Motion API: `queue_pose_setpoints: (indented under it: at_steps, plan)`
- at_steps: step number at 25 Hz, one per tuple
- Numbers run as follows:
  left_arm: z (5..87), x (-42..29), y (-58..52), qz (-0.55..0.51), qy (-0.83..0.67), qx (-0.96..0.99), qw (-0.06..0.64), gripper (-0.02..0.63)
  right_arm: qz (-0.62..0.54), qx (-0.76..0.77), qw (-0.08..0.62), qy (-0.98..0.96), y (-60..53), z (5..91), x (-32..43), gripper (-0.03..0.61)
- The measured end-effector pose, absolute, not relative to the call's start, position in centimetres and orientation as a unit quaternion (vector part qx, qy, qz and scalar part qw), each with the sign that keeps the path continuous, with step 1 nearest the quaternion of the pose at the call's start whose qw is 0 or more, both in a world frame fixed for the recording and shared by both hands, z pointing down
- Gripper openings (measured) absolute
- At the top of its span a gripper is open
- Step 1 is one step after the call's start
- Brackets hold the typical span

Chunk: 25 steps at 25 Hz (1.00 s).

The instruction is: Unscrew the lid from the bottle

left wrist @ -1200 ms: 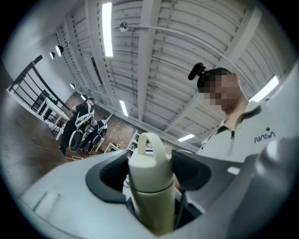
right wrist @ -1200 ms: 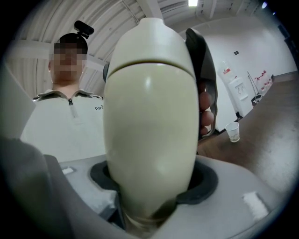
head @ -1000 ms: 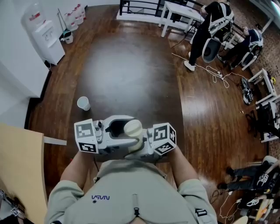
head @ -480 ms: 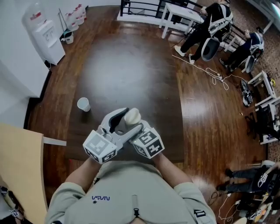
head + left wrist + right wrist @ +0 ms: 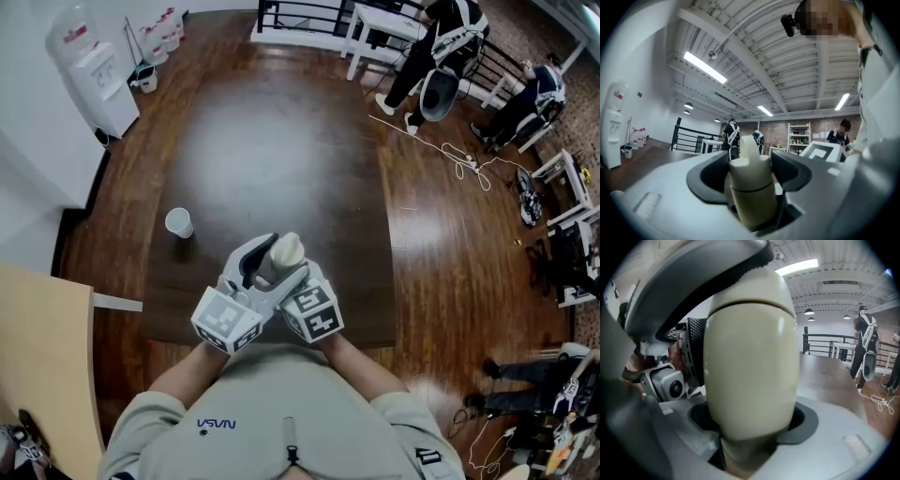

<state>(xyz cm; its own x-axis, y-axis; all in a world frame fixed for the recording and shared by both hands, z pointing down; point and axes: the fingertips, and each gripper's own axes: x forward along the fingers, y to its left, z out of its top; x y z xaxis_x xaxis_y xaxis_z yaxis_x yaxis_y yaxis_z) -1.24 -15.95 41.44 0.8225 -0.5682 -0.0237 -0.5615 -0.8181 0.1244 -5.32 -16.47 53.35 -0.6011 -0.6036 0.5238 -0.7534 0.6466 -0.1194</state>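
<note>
Two grips on one cream bottle [image 5: 286, 249] over dark counter [image 5: 281, 150]: my left fingers [image 5: 708, 177] clamp it, my right fingers [image 5: 804, 422] too, lid [image 5: 749, 161] on. My shirt [image 5: 281, 412] reads NASA.

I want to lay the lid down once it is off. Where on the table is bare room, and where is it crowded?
The dark table is bare across its far half and right side. A smaller free strip lies between the bottle and the white cup. The near edge is crowded: left gripper and right gripper hold the bottle there.
</note>
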Motion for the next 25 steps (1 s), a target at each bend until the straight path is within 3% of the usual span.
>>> queue_pose_setpoints:
  at_steps: [3,6,12,19,25]
  plan:
    - [40.9,-1.1,-15.3,-0.054,-0.257,0.962,0.081,0.284,0.172,0.362,0.219,-0.889,-16.0,53.3,-5.2,0.299]
    - [38.9,-1.8,-14.4,-0.094,-0.183,0.971,0.123,0.347,0.182,0.293,0.2,-0.917,-14.9,52.0,-5.7,0.299]
    - [36.4,-3.6,-13.4,-0.125,-0.045,0.973,0.191,0.351,0.199,0.057,0.166,-0.964,-9.6,48.3,-7.7,0.299]
    - [36.0,-2.7,-10.7,-0.112,0.08,0.97,0.2,0.357,0.211,-0.119,0.146,-0.959,-3.6,46.0,-8.5,0.299]
    - [35.9,-2.3,-8.4,-0.1,0.152,0.965,0.186,0.376,0.213,-0.174,0.155,-0.949,-2.5,45.6,-8.6,0.299]
